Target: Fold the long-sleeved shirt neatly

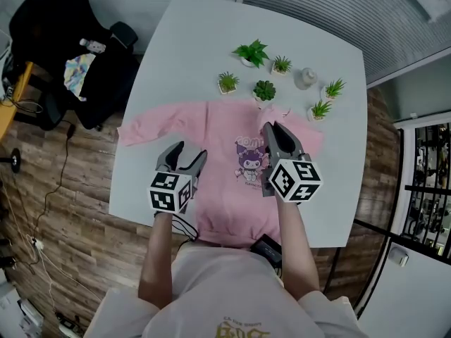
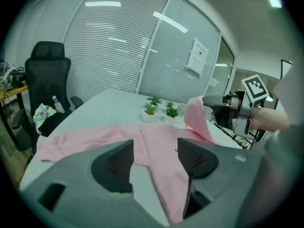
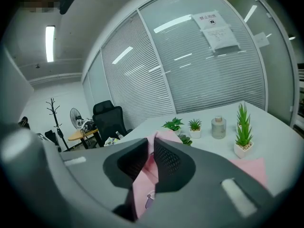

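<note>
across the white table point(image 1: 190, 55), toward its front, the pink long-sleeved shirt point(image 1: 222, 157) lies spread. above the table's middle my right gripper point(image 1: 272, 127) clamps a lifted fold, to carry it inward; nearer the front edge my left gripper point(image 1: 189, 151) hovers, jaws apart.

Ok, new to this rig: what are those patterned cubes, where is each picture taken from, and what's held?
A person holds a two-jaw gripper in each hand; the cubes are parts of them. One camera sits on the person's head, looking down; the other two ride on the grippers, looking along their jaws. On the white table are a pink shirt, small potted plants and a bottle. The right gripper is shut on a fold of the shirt; the left gripper is open, empty.
</note>
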The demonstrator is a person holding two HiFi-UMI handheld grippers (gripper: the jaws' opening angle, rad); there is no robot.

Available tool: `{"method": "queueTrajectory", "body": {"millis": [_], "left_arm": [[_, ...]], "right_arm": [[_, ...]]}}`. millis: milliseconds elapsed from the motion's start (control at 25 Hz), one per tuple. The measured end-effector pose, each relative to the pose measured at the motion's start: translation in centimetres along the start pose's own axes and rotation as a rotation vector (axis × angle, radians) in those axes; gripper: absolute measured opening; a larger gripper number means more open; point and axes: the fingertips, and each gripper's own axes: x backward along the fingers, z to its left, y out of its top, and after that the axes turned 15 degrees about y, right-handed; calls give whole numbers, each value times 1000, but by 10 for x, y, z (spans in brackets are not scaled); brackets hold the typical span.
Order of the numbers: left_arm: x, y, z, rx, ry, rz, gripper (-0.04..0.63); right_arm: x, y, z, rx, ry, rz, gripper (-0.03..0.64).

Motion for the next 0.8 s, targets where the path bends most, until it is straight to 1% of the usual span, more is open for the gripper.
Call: {"method": "queueTrajectory", "body": {"millis": [120,280,360,440,480,520,560,800], "left_arm": [[-6,-4,3,7,15,13,291],[-12,-12,5,9,10,38,291],[-12,-15,8,10,8,48,291],[-10,-18,10,14,7,52,291],[-9,-19,10,16,7,52,291],[-8,-20,11,17,6,52,291],[-7,-20,12,18,4,51,291],[-4,-19,19,32,3,39,291]], "right_arm": [[-17,-17,7,35,23,55,52],[-38,-46,6,51,12,130,52],[-48,-62,4,77,3,184,52],[-59,-80,9,112,26,260,60],[-64,-88,14,127,50,296,109],[-67,-94,20,138,72,325,211],[-69,-98,24,147,84,343,233],[-61,-100,35,155,76,340,221]]}}
